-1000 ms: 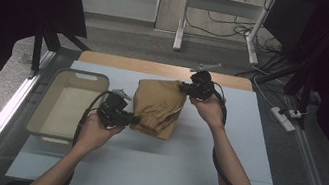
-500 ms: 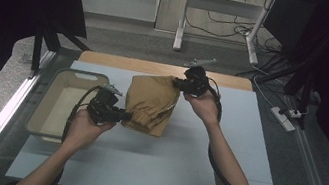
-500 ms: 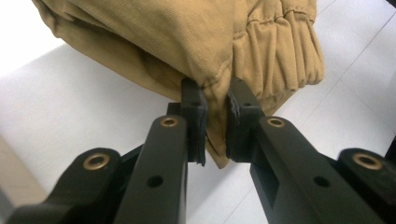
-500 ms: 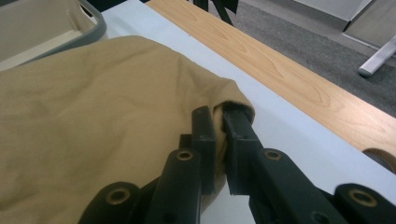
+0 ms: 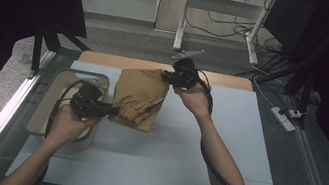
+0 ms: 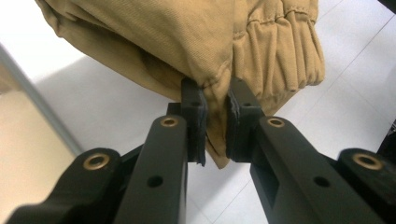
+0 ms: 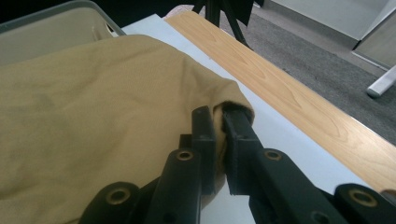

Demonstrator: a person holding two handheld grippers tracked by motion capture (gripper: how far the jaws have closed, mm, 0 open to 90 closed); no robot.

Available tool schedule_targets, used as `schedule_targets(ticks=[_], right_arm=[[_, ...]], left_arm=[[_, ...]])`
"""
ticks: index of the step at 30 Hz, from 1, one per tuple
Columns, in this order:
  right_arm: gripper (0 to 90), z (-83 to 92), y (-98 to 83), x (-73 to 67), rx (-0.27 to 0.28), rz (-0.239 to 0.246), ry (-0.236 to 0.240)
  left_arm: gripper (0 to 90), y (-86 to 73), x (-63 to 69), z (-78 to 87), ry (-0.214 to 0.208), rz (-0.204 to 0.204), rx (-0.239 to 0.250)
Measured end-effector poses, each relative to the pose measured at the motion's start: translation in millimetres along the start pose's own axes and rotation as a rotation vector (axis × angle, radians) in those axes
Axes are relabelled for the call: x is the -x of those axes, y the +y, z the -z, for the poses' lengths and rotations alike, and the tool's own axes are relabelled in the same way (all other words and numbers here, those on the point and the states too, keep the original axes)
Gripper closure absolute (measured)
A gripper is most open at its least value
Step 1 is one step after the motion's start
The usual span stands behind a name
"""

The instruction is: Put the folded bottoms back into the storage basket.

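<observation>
A: Trousers (image 5: 140, 97), tan ones, folded into a bundle and held up off the white surface (image 5: 224, 148), just right of the beige bin (image 5: 52, 85). Both grippers have a piece of them.

B: The left gripper (image 5: 110, 110) is clamped tight on the near edge, close by the gathered waistband (image 6: 280, 51) — you can see cloth squeezed between its fingers (image 6: 195, 122) in the left gripper view. The right gripper (image 5: 167, 77) is shut on the far corner, the fabric bunched around its fingers (image 7: 205, 140).

A: So the bundle hangs between two pinches. Looks to me like it's headed for that bin.

B: I'd say so. The trick is to carry both hands across together, level, so the fold doesn't sag open in the middle.

A: And height?

B: Enough for the low, loose edge to clear the bin's rim. Get it over the opening, lower it, and only then let the fingers go — both at once, or one end flops out over the side.
</observation>
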State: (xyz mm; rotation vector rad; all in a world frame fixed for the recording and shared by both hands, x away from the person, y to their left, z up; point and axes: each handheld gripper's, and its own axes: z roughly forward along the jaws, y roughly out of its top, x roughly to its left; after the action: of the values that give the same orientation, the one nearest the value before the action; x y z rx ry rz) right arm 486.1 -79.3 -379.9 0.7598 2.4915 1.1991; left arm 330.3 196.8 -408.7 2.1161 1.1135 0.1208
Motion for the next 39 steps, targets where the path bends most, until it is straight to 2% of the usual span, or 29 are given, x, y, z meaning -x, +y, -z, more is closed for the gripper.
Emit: schedule_targets(ticks=[16,25,39], right_arm=[[84.3,-16.7,28.6,-23.8,0.034,0.019,0.044],[84.3,-29.1,40.3,-37.6,0.043,0.023,0.080],[84.3,-55.0,56.4,-64.5,0.052,0.048,0.125]], left_arm=[[79.1,-11.2,-17.0,40.8,0.022,0.021,0.009],[79.1,-24.3,-29.5,62.3,0.016,0.054,0.027],[79.1,-49.2,-49.8,90.4,0.047,0.084,0.034]])
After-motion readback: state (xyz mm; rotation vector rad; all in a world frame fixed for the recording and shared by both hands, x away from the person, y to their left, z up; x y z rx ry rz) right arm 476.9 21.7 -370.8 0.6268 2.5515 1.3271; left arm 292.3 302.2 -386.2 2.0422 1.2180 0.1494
